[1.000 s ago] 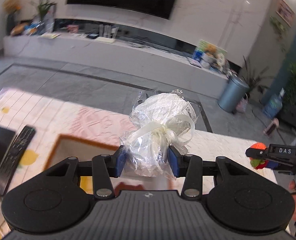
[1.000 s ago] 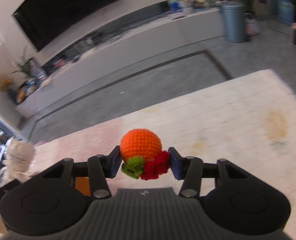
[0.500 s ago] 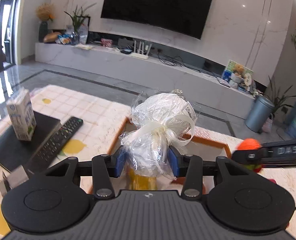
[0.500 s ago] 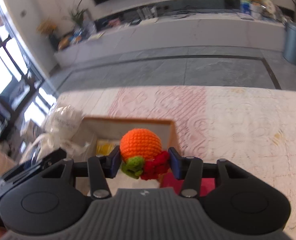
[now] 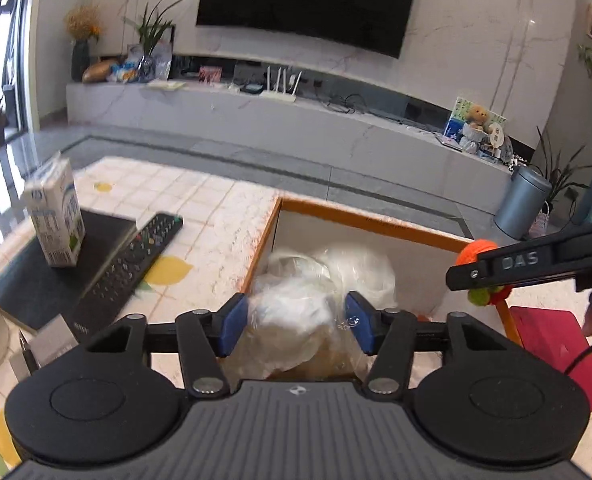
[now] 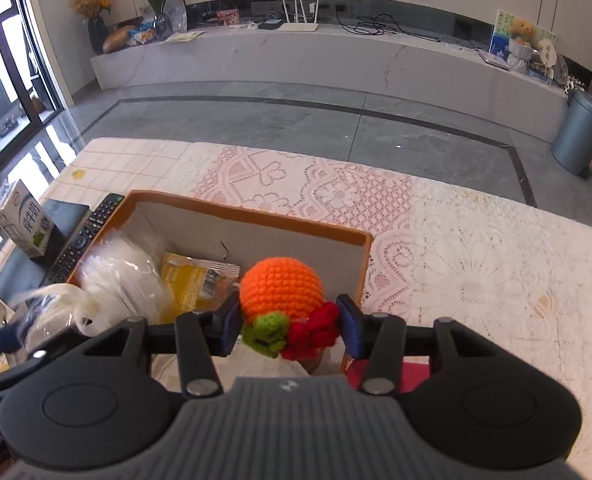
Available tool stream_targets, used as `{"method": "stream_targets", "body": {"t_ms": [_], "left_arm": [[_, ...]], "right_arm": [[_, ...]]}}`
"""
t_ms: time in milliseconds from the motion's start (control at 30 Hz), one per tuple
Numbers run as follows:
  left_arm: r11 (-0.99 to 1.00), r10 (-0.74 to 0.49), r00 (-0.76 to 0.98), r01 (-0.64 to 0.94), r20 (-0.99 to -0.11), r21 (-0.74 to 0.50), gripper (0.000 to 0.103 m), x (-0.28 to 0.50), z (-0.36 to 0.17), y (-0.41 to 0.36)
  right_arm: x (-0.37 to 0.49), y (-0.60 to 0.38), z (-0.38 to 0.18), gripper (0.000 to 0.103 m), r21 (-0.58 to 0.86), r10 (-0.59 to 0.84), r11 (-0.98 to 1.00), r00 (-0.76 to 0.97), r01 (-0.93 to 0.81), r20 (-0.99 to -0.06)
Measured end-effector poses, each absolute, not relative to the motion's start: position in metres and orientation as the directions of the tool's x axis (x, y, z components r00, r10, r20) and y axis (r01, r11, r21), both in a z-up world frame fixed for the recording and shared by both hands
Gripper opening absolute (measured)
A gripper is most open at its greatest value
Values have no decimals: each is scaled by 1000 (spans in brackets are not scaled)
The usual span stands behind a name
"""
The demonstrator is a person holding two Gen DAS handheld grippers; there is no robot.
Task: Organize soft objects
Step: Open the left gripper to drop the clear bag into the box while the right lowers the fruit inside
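The left gripper [image 5: 296, 322] has just spread its jaws, dropping the plastic-wrapped white bundle [image 5: 316, 292] into the orange-rimmed box [image 5: 376, 222]. At three o'clock, the right gripper [image 6: 289, 328] clamps the crocheted orange [image 6: 280, 288] (next in, probably).

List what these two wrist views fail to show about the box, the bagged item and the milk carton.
- Box floor: both views, covered by the plastic-wrapped bundle, a yellow packet and the gripper bodies.
- Left gripper: jaws just opened; blur hides whether the pads touch the bundle.
- Milk carton: print too small and blurred to read.
- Crocheted orange: left view, mostly hidden by the right gripper.
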State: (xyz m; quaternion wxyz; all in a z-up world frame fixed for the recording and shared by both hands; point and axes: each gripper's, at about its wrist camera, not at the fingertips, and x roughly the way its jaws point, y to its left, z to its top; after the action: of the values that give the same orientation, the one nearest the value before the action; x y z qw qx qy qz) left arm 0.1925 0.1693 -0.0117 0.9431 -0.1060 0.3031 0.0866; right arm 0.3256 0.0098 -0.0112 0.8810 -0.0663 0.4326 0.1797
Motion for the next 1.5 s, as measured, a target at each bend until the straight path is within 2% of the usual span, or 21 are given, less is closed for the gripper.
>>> {"method": "stream_targets", "body": {"t_ms": [33, 167, 300, 500, 700, 900, 967, 1000, 1033, 1100, 1133, 1267, 1500], "left_arm": [[965, 111, 812, -227, -573, -134, 83, 190, -9, 168], [958, 121, 836, -239, -536, -157, 86, 185, 3, 173], [929, 106, 844, -273, -526, -251, 88, 180, 7, 192], [934, 236, 833, -337, -500, -121, 88, 179, 9, 194], [920, 267, 809, -376, -524, -112, 88, 185, 3, 199], [910, 271, 794, -395, -544, -124, 88, 186, -3, 208], [905, 289, 793, -408, -536, -116, 88, 185, -4, 208], [901, 294, 796, -416, -530, -124, 88, 185, -4, 208], [898, 292, 800, -418, -524, -137, 88, 184, -3, 209], [894, 275, 810, -414, -518, -173, 88, 183, -2, 211], [887, 272, 813, -419, -515, -193, 88, 181, -1, 212], [866, 302, 812, -453, -500, -213, 88, 177, 3, 215], [818, 433, 774, -553, -461, -160, 88, 168, 18, 216]], "right_arm": [[326, 12, -11, 49, 30, 253, 927, 562, -375, -787], [325, 17, -13, 49, 8, 236, 927, 564, -376, -791], [328, 22, -15, 49, -9, 218, 930, 568, -369, -794], [331, 34, -22, 50, -43, 186, 932, 576, -360, -796], [335, 54, -28, 50, -175, 90, 913, 601, -368, -794], [343, 66, -38, 51, -70, 167, 922, 555, -381, -815], [344, 67, -38, 54, -62, 181, 922, 566, -382, -804], [343, 66, -37, 62, -53, 198, 921, 580, -387, -791], [341, 65, -33, 74, -45, 215, 918, 590, -394, -778], [337, 63, -27, 87, -45, 236, 913, 616, -404, -752], [335, 63, -24, 90, -51, 242, 911, 629, -410, -739], [328, 56, -14, 96, -63, 248, 912, 666, -406, -704], [317, 38, 8, 96, -8, 230, 953, 738, -303, -635]]}}
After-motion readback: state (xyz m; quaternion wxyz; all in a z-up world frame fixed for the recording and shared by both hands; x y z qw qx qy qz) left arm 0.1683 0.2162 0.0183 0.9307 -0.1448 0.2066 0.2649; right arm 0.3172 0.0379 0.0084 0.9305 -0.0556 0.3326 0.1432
